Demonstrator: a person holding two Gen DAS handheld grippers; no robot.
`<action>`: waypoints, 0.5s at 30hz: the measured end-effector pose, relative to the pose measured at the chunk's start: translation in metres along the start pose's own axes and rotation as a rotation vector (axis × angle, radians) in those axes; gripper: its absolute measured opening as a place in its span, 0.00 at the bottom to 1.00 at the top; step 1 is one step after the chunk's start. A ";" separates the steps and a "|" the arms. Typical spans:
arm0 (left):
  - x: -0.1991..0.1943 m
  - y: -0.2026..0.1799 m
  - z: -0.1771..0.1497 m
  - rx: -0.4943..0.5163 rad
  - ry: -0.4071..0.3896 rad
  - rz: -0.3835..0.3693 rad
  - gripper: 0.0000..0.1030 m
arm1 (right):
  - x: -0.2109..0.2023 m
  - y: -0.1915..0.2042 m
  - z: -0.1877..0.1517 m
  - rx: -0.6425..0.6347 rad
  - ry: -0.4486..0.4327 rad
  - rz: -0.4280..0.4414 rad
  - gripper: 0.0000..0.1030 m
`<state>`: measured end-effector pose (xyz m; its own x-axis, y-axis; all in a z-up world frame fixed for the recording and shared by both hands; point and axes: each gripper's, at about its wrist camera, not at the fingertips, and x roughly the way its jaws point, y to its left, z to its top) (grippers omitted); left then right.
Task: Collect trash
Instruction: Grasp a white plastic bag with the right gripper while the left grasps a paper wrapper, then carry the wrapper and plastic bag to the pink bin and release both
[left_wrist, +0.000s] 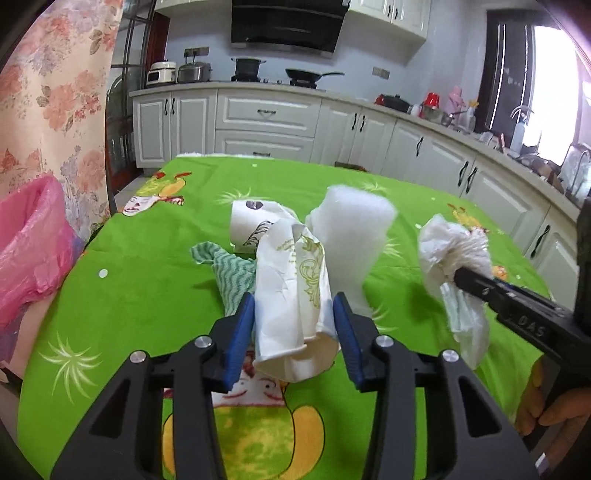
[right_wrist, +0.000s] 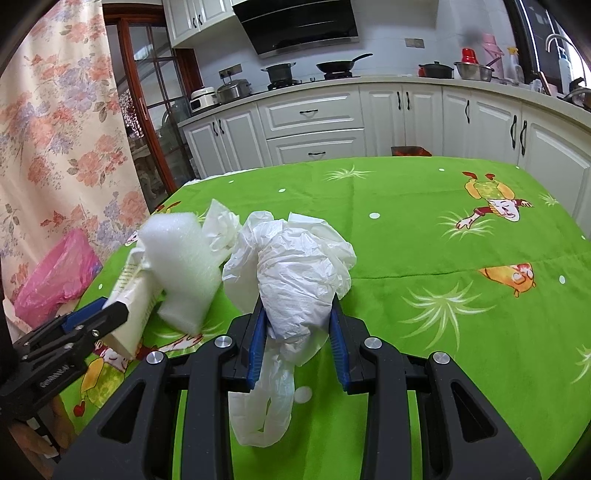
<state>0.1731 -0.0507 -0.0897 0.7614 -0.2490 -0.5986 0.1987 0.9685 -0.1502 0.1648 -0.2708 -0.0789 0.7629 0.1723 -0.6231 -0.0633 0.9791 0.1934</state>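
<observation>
A crumpled white paper cup (left_wrist: 291, 295) with gold print sits between the blue pads of my left gripper (left_wrist: 293, 306), which is shut on it just above the green tablecloth (left_wrist: 147, 295). A white foam block (left_wrist: 351, 236) leans against the cup's right side. Behind lie a second paper cup (left_wrist: 251, 225) and a green striped cloth (left_wrist: 229, 269). My right gripper (right_wrist: 297, 310) is shut on a crumpled white plastic bag (right_wrist: 295, 273), whose tail hangs below the fingers. In the right wrist view the left gripper (right_wrist: 110, 314) holds the cup (right_wrist: 136, 306) beside the foam (right_wrist: 181, 266).
A bin lined with a pink bag (left_wrist: 33, 251) stands off the table's left edge, beside a flowered curtain (left_wrist: 55, 92). White kitchen cabinets (right_wrist: 314, 122) and a counter with pots run behind the table. A hand (left_wrist: 554, 413) grips the right tool.
</observation>
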 end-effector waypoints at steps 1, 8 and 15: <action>-0.007 0.001 -0.001 -0.003 -0.013 -0.004 0.41 | -0.001 0.002 -0.001 -0.004 0.001 0.003 0.30; -0.043 0.005 -0.005 0.019 -0.085 0.017 0.41 | -0.018 0.026 -0.009 -0.069 -0.010 0.036 0.30; -0.069 0.022 -0.011 0.010 -0.122 0.057 0.42 | -0.035 0.062 -0.015 -0.148 -0.020 0.084 0.30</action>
<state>0.1175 -0.0125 -0.0604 0.8412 -0.1929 -0.5052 0.1588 0.9811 -0.1101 0.1248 -0.2146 -0.0565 0.7636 0.2531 -0.5940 -0.2199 0.9669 0.1294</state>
